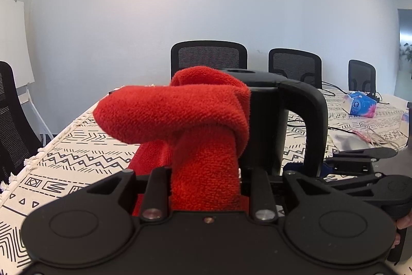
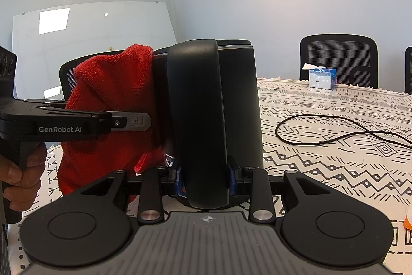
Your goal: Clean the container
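A black kettle-like container [image 2: 239, 99] with a thick curved handle [image 2: 198, 120] stands on the patterned tablecloth. My right gripper [image 2: 206, 179] is shut on the handle low down. My left gripper [image 1: 206, 187] is shut on a red cloth [image 1: 185, 120], which is bunched and pressed against the container's side [image 1: 265, 120] near its top. In the right wrist view the red cloth [image 2: 110, 94] covers the container's left side and the left gripper [image 2: 134, 121] reaches in from the left. The container's handle [image 1: 314, 125] shows at the right in the left wrist view.
The table has a black-and-white patterned cloth [image 2: 334, 159]. A black cable [image 2: 322, 130] loops to the right of the container. A tissue pack [image 2: 322, 77] lies at the far edge. Black mesh chairs [image 1: 208, 56] stand behind the table. A whiteboard [image 2: 90, 38] is at the left.
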Motion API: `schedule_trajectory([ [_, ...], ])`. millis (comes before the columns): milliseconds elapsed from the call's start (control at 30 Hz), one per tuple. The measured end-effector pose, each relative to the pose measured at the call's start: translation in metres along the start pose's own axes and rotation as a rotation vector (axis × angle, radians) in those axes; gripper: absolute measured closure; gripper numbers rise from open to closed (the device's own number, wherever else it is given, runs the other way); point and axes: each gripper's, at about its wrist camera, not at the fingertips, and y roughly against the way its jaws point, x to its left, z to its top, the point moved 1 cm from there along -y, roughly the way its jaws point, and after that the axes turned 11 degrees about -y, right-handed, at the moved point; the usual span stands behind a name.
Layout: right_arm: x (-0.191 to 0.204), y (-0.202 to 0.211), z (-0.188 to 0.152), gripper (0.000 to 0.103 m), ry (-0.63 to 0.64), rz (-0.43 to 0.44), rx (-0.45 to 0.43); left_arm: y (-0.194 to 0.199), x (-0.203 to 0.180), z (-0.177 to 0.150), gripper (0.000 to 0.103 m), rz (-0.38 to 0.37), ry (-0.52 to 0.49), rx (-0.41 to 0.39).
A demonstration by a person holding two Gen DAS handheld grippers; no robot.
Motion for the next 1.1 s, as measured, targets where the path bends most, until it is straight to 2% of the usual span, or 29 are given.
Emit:
schedule_trajectory([
  [200, 0.0, 0.0, 0.0, 0.072, 0.001, 0.0, 0.0, -0.007, 0.0, -0.005, 0.075, 0.003, 0.01, 0.026],
  [433, 0.0, 0.0, 0.0, 0.072, 0.001, -0.001, -0.001, -0.005, 0.004, 0.003, 0.075, -0.003, 0.003, -0.005],
  [667, -0.001, 0.0, 0.0, 0.072, 0.002, -0.001, -0.001, -0.012, 0.001, -0.001, 0.074, -0.001, 0.004, 0.015],
  [900, -0.001, 0.0, 0.0, 0.072, 0.002, -0.001, -0.001, -0.005, 0.002, 0.01, 0.075, -0.005, 0.0, -0.025],
  [1100, -0.001, 0.0, -0.001, 0.072, 0.004, -0.004, -0.002, -0.014, -0.001, -0.001, 0.074, -0.015, 0.015, 0.009],
])
